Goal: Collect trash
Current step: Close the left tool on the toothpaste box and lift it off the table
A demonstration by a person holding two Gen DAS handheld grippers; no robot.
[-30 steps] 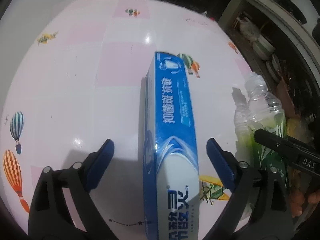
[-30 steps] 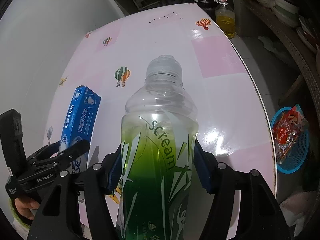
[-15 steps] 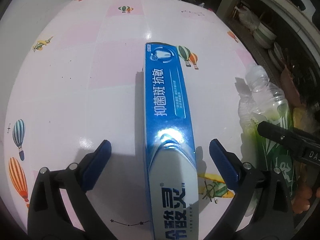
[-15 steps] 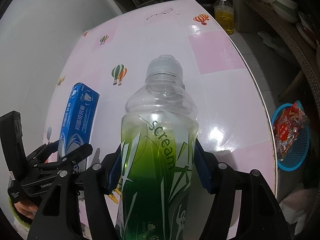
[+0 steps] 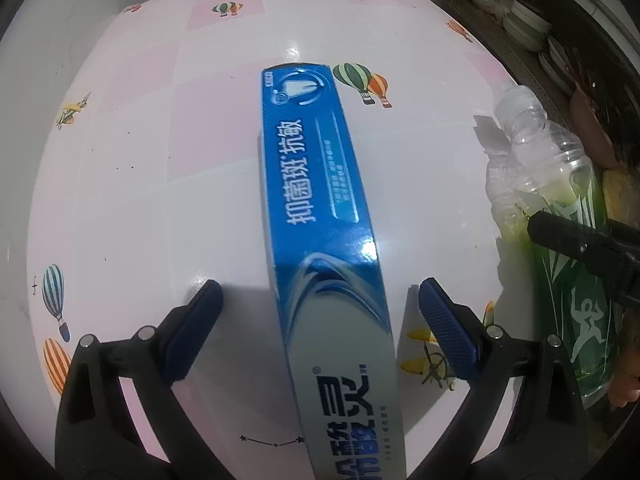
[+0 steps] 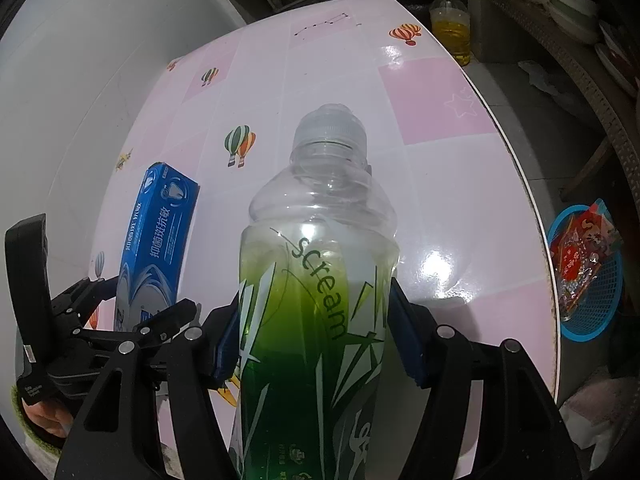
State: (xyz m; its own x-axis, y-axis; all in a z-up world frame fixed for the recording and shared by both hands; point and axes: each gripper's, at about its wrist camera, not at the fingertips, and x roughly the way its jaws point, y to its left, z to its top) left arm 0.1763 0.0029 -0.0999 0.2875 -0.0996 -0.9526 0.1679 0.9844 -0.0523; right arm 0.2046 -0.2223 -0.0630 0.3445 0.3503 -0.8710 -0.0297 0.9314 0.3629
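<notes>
Left gripper (image 5: pixel 320 320) spread, advanced astride box (image 5: pixel 320 208), frame centre; grasp next. Right gripper (image 6: pixel 316 344) still pinching bottle (image 6: pixel 316 280).

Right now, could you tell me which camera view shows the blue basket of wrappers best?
The right wrist view: the blue basket sits low beyond the table edge at far right, red wrappers inside. The left wrist view does not show it; that side is filled by the green bottle.
</notes>
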